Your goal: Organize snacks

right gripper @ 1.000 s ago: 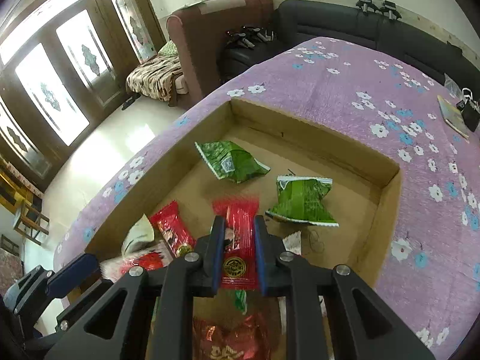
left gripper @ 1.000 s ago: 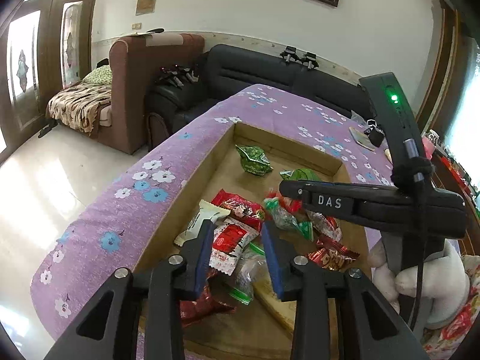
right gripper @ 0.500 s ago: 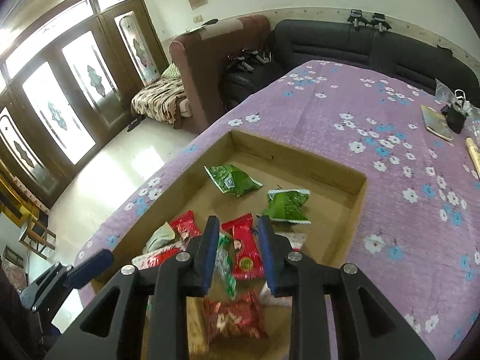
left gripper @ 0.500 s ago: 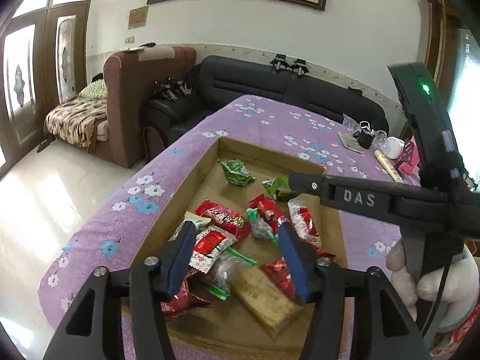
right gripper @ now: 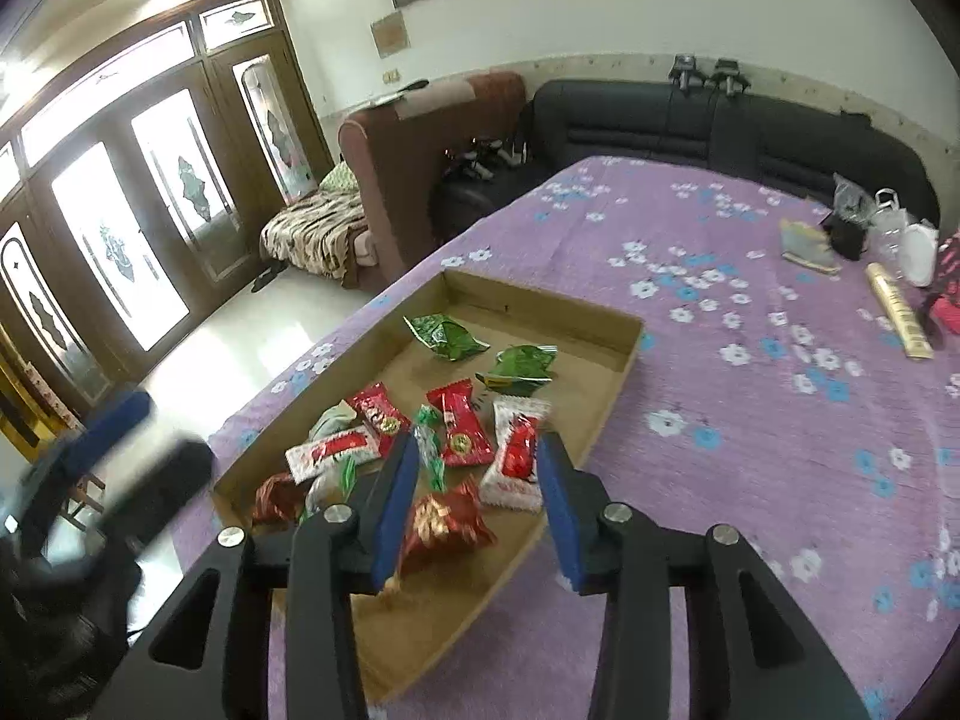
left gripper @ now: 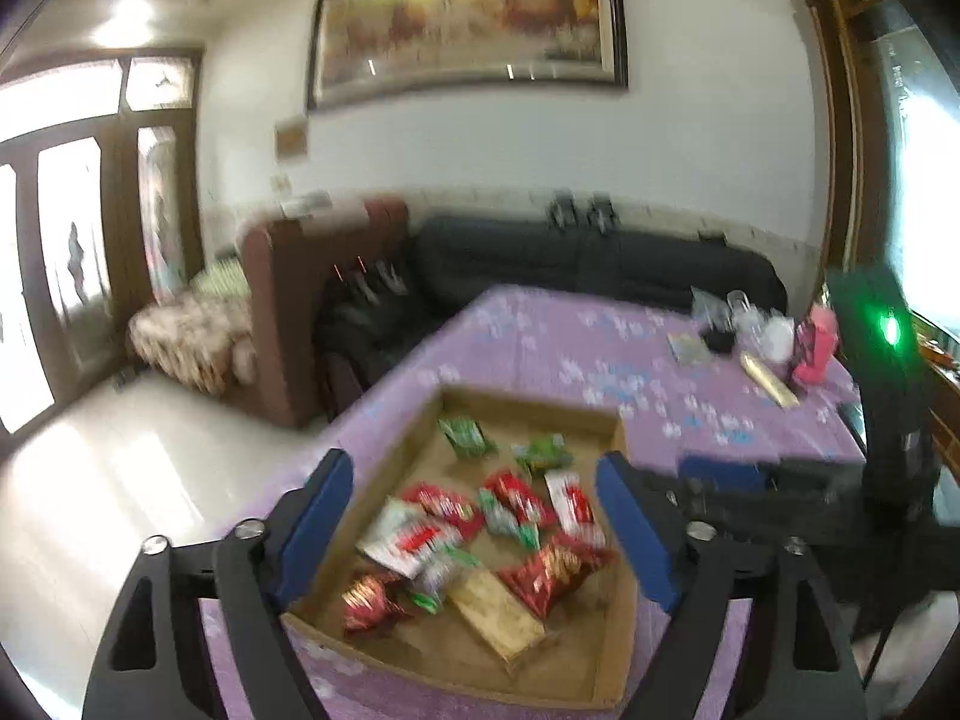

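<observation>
Purple flowered cloth on the tabletop [right gripper: 750,420] carried your shallow cardboard tray [right gripper: 606,396] of light, crinkly, slippery foil snack packets [right gripper: 462,429], best pinched at crimped ends, while both hand-held grippers, left [left gripper: 474,531] and right [right gripper: 477,504], were opening, empty.

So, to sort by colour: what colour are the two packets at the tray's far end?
Both far packets are green, clearest in the right wrist view.

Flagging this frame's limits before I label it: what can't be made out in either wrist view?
- Left wrist view: motion blur smears the snack packets; no print is readable.
- Right wrist view: the right gripper, jaws opening with nothing gripped, covers the cardboard tray near corner and part of the gold-red packet.
- Right wrist view: the left gripper is blurred and edge-cut.
- Clutter at the table's far end: too small.
</observation>
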Tool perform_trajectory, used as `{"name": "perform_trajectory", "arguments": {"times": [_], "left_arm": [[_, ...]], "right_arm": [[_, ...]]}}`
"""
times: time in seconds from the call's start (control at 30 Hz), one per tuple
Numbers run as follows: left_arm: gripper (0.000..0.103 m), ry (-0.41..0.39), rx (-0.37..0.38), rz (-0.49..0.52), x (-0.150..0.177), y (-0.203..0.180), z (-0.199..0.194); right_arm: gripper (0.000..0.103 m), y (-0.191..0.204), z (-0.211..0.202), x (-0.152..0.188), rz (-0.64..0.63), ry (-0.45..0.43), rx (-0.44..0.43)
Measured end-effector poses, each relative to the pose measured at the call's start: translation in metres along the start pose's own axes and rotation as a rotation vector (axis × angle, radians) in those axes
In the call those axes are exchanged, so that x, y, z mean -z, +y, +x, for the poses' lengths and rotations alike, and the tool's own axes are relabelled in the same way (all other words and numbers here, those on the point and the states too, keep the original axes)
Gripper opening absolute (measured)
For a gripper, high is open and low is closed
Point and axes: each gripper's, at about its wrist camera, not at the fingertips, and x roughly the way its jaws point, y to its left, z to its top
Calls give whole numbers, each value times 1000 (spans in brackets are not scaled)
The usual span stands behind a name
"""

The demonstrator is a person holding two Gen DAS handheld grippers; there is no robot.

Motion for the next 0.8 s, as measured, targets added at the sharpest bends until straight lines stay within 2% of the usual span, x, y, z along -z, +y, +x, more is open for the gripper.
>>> {"name": "perform_trajectory", "arguments": {"times": [0.07,0.1,0.2,0.27,0.43,0.57,0.8], "left_arm": [[103,-106,-65,14,-4,-6,-25],[103,-191,-105,22,-7,-9,-45],[103,-329,-140,32,-7,-18,-81],[103,-355,-155,36,-2,-23,-91],[103,-247,-127,82,5,-32,-81],[103,-153,-89,34,7,-26,-68],[103,-88,-104,-15,17,-20,-56]], "right_arm": [[41,2,-14,8,-9,-21,2],[42,4,-23,12,-17,-37,3],[48,11,-44,25,-37,-82,7],[50,15,-55,34,-47,-104,9],[59,22,-71,55,-55,-130,18],[60,16,-72,69,-31,-129,35],[61,8,-64,74,0,-108,23]]}}
